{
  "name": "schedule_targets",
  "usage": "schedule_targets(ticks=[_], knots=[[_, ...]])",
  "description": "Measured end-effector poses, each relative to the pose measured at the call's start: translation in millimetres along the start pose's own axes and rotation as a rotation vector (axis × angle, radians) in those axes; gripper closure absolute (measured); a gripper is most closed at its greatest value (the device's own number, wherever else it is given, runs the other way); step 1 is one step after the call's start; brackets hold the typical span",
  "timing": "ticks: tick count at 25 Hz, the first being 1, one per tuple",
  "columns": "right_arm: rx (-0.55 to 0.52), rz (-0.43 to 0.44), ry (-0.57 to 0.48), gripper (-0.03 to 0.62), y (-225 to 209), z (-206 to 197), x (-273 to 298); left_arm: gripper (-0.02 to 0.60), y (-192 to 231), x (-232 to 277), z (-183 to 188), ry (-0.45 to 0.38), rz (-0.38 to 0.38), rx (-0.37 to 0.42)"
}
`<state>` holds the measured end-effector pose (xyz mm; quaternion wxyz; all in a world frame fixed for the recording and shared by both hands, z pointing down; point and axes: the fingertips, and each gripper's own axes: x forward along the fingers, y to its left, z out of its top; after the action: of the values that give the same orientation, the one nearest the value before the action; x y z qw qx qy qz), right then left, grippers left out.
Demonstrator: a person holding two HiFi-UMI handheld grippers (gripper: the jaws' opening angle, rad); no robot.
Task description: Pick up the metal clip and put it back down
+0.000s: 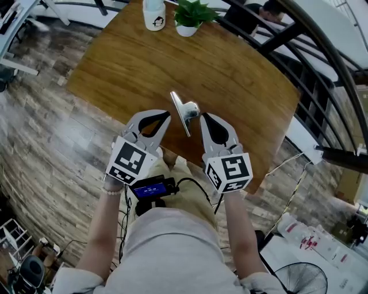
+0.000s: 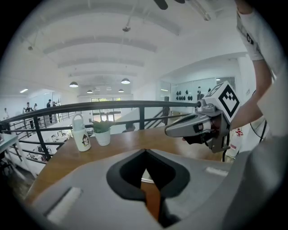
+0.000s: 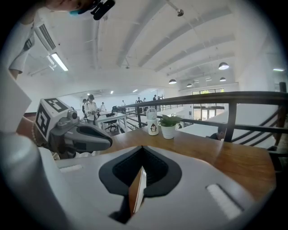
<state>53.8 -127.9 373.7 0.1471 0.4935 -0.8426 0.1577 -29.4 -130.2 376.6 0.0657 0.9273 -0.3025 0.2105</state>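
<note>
Nearest the camera, a person's forearms [image 1: 238,229] reach forward, and each hand carries a gripper above a wooden table [image 1: 241,86]. The left gripper [image 1: 167,114] has its jaw tips drawn together. A brown sliver shows in the slot behind them, and it cannot be told whether this belongs to the clip. The right gripper [image 1: 202,115] has its jaws closed onto the metal clip [image 1: 183,112], whose thin plate stands on edge between the pads in the right gripper view. The clip is held above the tabletop between the two gripper tips. Its long flat blade runs diagonally and its rounded part is turned towards the right gripper. The left tip lies just beside the blade. At the table's far edge a white bottle [image 1: 154,16] and a small potted plant [image 1: 192,14] stand side by side. Beyond them runs a dark railing [image 2: 112,105].
</note>
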Motion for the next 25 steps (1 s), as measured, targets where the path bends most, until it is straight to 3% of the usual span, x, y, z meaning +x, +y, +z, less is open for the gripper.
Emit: schedule_targets(ticks=[17,25], knots=[[-0.054,0.017,-0.107,0.582,14,47,-46,0.578,12,-61,47,-0.112,0.127,-0.031],[-0.065,0.024,-0.113,0.582,15,50,-52,0.578,9,-65,50,-0.129,0.129,-0.056]])
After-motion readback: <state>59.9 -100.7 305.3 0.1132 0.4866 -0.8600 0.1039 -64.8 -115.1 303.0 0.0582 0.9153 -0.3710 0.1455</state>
